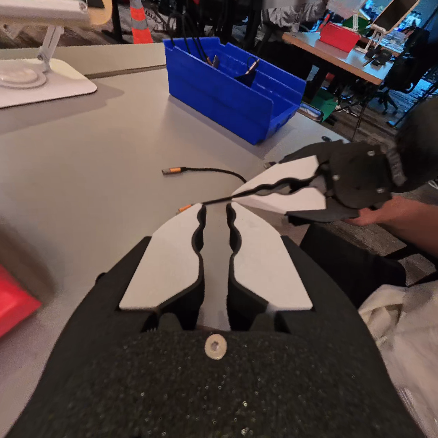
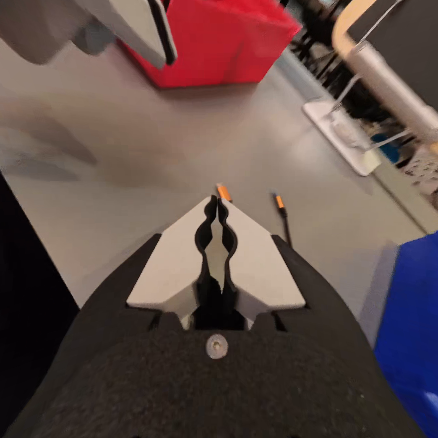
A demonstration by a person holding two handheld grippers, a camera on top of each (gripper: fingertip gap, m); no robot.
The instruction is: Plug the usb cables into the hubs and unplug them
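Cable (image 1: pixel 216 200) pinch visible leftside only.

Each wrist camera looks forward, close above the surface (image 1: pixel 83 166); both share the blue bin (image 1: pixel 227 94) and orange-tipped cable (image 2: pixel 224 192).

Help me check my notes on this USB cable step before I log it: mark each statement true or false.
1. The right gripper is shut on a black USB cable. True.
2. The left gripper is clamped on a cable. False: its jaws are open and hold nothing.
3. A second orange-collared plug lies loose on the grey table. True.
4. The blue bin is empty. False: black cables and connectors sit in it.
5. A red bin stands on the table. True.
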